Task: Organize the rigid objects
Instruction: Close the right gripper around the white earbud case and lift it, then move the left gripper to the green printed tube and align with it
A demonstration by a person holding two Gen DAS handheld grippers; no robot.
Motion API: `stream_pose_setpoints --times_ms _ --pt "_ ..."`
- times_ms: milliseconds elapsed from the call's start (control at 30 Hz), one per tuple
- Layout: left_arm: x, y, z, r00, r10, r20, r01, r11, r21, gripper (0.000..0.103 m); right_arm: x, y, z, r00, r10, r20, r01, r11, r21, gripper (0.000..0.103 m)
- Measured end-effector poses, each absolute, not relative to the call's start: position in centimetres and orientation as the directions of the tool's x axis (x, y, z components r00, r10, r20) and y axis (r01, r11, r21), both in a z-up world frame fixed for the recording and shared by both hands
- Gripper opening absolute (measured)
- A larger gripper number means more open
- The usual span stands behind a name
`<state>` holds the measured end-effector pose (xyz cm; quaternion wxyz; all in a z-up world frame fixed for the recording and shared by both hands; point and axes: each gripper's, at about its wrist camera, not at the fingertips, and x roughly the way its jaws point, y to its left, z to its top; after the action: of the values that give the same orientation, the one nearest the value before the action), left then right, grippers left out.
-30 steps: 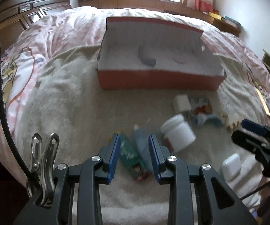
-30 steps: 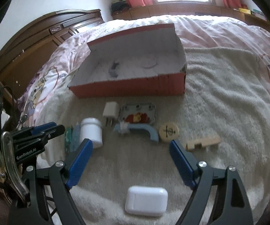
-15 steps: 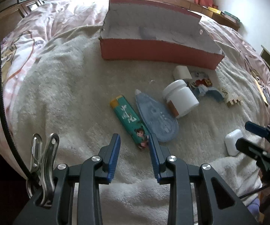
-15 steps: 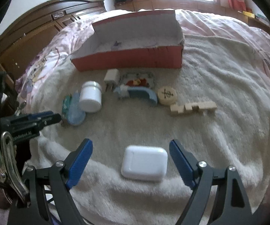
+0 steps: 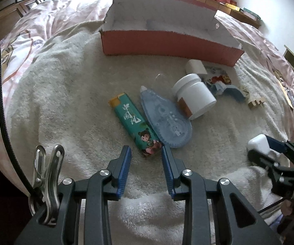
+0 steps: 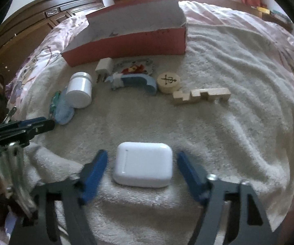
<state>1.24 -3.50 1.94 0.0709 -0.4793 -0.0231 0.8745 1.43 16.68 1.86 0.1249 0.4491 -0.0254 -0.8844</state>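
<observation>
My left gripper (image 5: 146,153) is open, its tips at the near end of a green lighter (image 5: 133,124) lying beside a blue correction-tape dispenser (image 5: 167,120) and a white jar (image 5: 193,96). My right gripper (image 6: 142,159) is open around a white earbud case (image 6: 143,167) without touching it; the case also shows in the left wrist view (image 5: 258,144). An open red box (image 5: 167,40) stands behind, also in the right wrist view (image 6: 130,40).
On the white towel (image 6: 228,132) lie a white charger (image 6: 104,67), a picture card (image 6: 138,66), a blue curved piece (image 6: 134,82), a round wooden disc (image 6: 169,81) and a notched wooden block (image 6: 202,96). Dark wooden furniture (image 6: 45,24) stands left.
Both grippers have pulled back and lowered toward the towel. The right gripper now straddles the earbud case. The left gripper's tips now sit at the lighter's near end.
</observation>
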Motion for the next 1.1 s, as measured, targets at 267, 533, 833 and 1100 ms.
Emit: stream_pose_setpoints --times_ms 267,533,833,1100 --pt "1.4 -3.0 1.6 -0.539 0.129 -0.833 -0.111 -0.990 -0.081 0.032 1.0 15.6 2.5 -0.578 -0.246 -0.778 0.225 -0.965 0.137 0.060" --pt "1.4 -3.5 1.7 -0.541 0.104 -0.834 -0.107 -0.993 -0.055 0.032 -0.3 14.6 2.1 -0.585 -0.267 -0.766 0.237 -0.959 0.154 0.060" --pt "0.5 -7.5 1.7 -0.568 -0.046 -0.822 0.060 -0.998 0.014 0.032 -0.2 14.7 1.8 -0.595 -0.274 -0.755 0.243 -0.957 0.156 0.060" --pt "-0.9 -8.7 1.9 -0.600 -0.111 -0.792 0.112 -0.992 0.054 0.032 -0.1 14.7 1.7 -0.605 -0.277 -0.747 0.241 -0.957 0.161 0.061"
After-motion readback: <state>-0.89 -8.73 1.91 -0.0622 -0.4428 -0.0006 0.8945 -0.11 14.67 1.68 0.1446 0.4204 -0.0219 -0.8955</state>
